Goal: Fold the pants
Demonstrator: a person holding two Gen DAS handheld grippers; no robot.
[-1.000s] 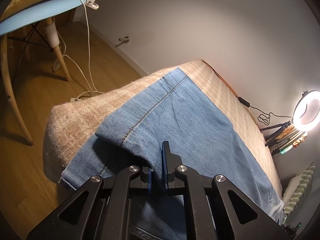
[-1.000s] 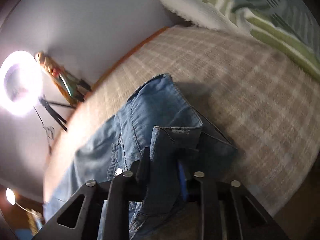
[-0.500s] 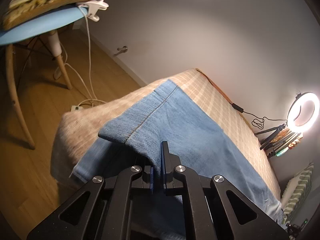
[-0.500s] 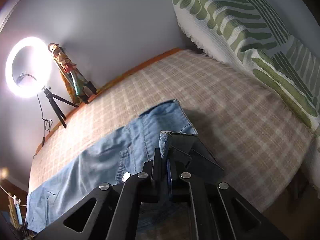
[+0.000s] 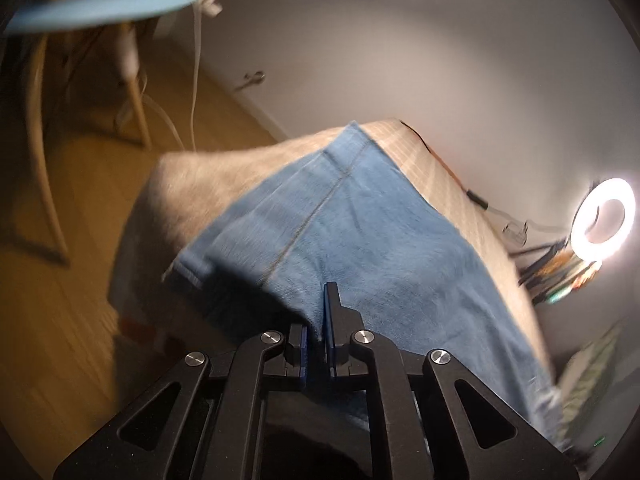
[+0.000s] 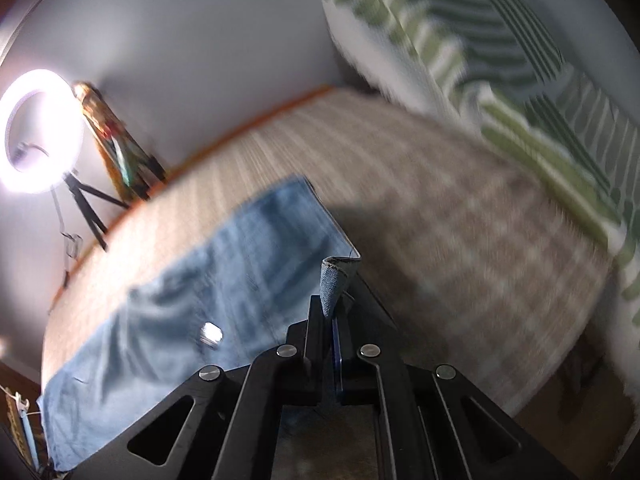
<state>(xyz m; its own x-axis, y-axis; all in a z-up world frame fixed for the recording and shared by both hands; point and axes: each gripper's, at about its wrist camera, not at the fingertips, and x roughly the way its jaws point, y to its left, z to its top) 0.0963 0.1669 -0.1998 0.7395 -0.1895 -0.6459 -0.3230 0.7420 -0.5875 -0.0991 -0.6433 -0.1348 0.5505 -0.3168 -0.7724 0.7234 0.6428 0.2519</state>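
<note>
pants (image 5: 360,232) lying lengthwise on the plaid bed (image 6: 460,248) | your left hand-held gripper (image 5: 320,320) is pinching denim near the leg end | your right hand-held gripper (image 6: 326,320) is clamping the waistband corner, lifting it | both views blurring

A bed (image 6: 460,248) with a beige checked cover carries blue jeans (image 5: 360,232) and a green-striped pillow (image 6: 500,60).

pants (image 5: 360,232) on bed (image 6: 460,240), pillow (image 6: 500,60) behind
</note>
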